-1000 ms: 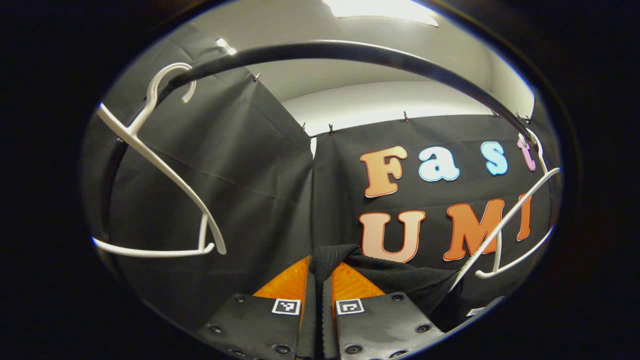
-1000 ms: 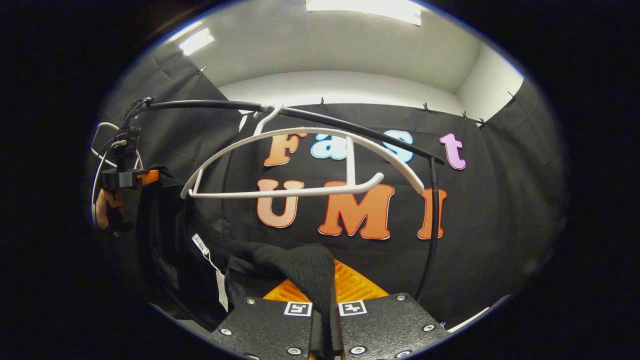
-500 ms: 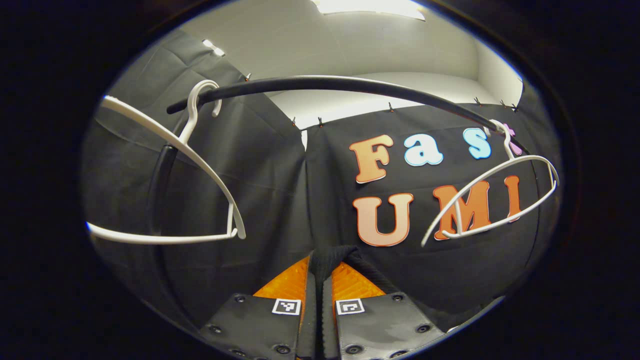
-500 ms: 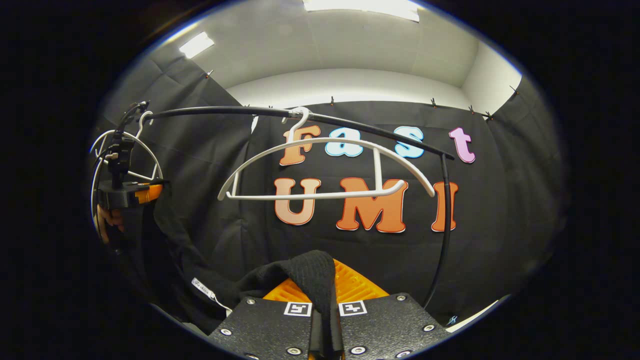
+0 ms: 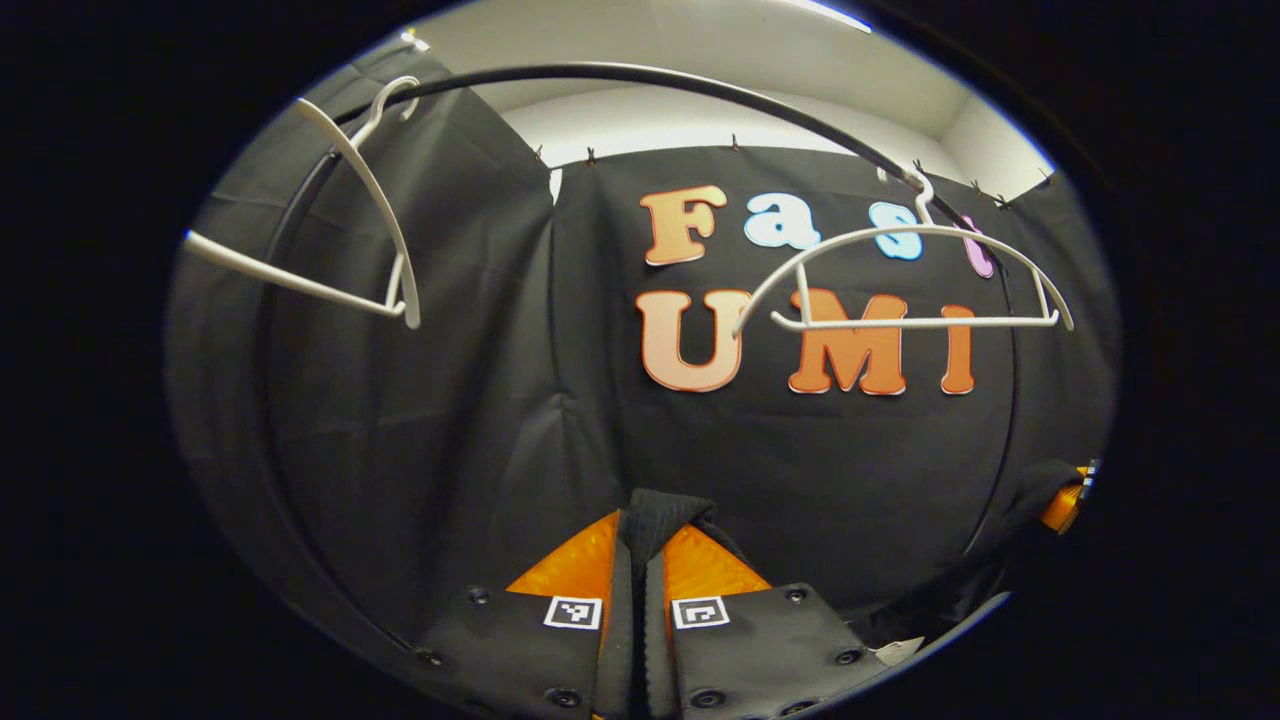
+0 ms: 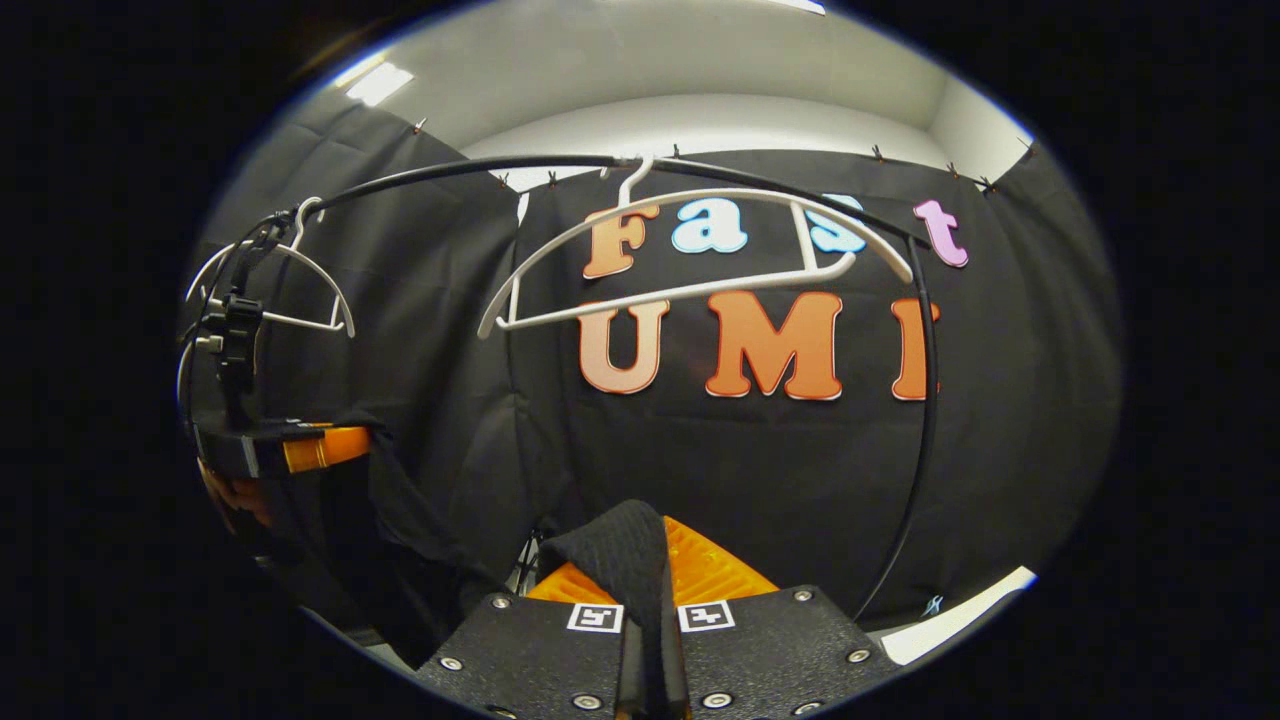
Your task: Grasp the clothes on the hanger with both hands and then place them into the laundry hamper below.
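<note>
While both tools (image 5: 632, 535) (image 6: 650, 555) pinch black garment (image 6: 610, 535), hangers (image 6: 690, 250) bare

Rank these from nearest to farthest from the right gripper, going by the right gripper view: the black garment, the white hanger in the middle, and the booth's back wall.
1. The black garment, pinched in the right gripper.
2. The middle white hanger, up on the rail, ahead and above.
3. The back wall, behind the hanger.
</note>
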Demonstrator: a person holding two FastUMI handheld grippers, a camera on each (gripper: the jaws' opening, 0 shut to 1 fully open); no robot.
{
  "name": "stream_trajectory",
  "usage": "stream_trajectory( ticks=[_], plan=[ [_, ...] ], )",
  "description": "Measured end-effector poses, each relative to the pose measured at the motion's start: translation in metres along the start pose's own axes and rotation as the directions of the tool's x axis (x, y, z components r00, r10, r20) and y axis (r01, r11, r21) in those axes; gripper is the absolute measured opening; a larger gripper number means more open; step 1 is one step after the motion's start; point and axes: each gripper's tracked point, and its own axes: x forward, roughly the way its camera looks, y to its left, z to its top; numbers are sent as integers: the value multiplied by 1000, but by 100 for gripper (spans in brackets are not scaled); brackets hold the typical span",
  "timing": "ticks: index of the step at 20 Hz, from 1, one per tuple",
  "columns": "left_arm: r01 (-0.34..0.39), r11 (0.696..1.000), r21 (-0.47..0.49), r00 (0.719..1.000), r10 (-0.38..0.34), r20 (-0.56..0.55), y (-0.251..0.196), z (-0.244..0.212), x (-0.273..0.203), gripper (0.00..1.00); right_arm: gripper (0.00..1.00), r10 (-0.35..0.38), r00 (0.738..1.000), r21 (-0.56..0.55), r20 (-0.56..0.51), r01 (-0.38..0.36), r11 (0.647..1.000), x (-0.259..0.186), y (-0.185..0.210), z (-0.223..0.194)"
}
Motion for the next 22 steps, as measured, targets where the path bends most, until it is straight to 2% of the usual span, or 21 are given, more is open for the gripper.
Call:
stream_trajectory(
  ticks=[4,8,12,18,22],
  plan=[
    [89,996,-17,990,-90,-109,-38,-52,-6,12,6,12,995,46,-95,-8,999,-2,4,-41],
    [158,986,-55,946,-167,-278,-77,-132,-10,12,6,51,964,86,-261,-30,996,-7,13,-113],
    [206,975,-83,867,-221,-447,-106,-202,-26,10,6,87,901,134,-425,-32,990,-12,24,-182],
    [230,967,-111,718,-246,-651,-125,-287,-49,12,7,87,774,162,-627,21,986,-26,27,-269],
    [226,968,-111,648,-235,-724,-124,-318,-53,13,10,82,727,161,-681,39,986,-31,25,-295]
  ],
)
